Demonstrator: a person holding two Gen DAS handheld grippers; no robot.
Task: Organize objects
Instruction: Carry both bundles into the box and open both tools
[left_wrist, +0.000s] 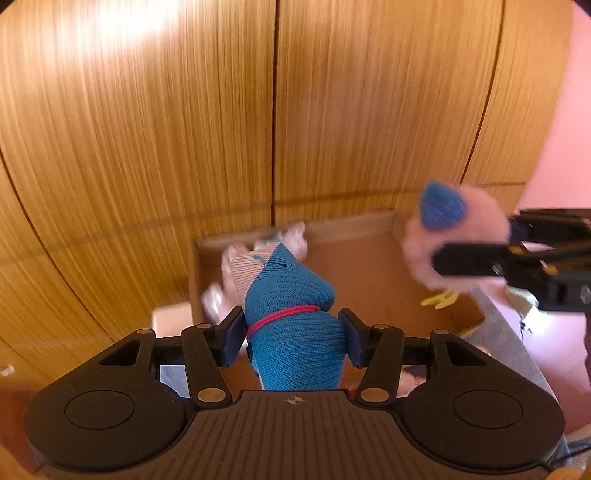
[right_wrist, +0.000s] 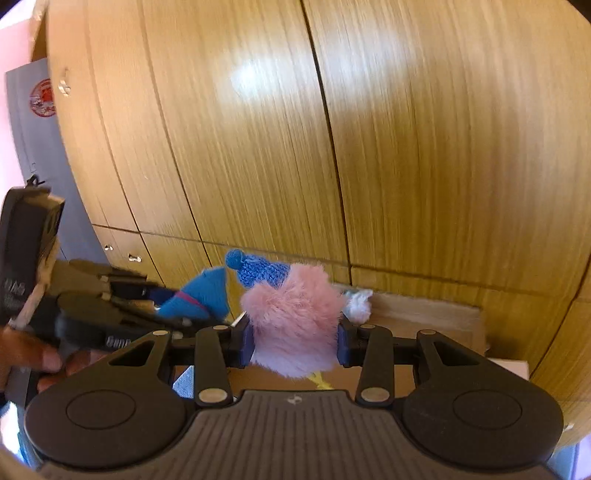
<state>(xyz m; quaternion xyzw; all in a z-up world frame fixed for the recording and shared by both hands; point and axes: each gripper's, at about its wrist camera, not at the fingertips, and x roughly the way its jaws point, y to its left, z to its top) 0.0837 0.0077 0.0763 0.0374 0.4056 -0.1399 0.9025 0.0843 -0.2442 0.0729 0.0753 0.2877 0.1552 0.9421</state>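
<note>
Nearest us, our left claw (left_wrist: 291, 338) is clenched on a rolled teal sock bundle (left_wrist: 291, 317) tied with a red elastic band (left_wrist: 282, 317); both pads press its sides. The bundle's long axis runs forward from the claw, and its pale ribbed end points toward the far left corner of the cardboard box (left_wrist: 369, 258) below.

Our right claw (right_wrist: 294, 341) is likewise clenched, on a fluffy pink toy (right_wrist: 295, 317) wearing a blue knitted hat (right_wrist: 258, 271) with a pompom. The toy fills the gap between the pads, with the hat tilted toward the left claw.

Beyond the 2 claws lies the open box, its brown bottom mostly bare. A small yellow object (left_wrist: 441, 299), too blurred to name, sits by its near right corner, and pale soft items (left_wrist: 295, 240) are bunched in the far left corner against the back wall. A white fluffy thing (right_wrist: 358, 304) shows just past the pink toy in the right wrist view.

Farthest back stand the wooden wardrobe doors (left_wrist: 184, 129).

We judge that both loads hang above the box, the sock bundle over its left half and the toy near its right edge. The bare middle of the box lies forward and down from each claw, so either hand could lower its load there; the left looks slightly nearer the bunched items.
</note>
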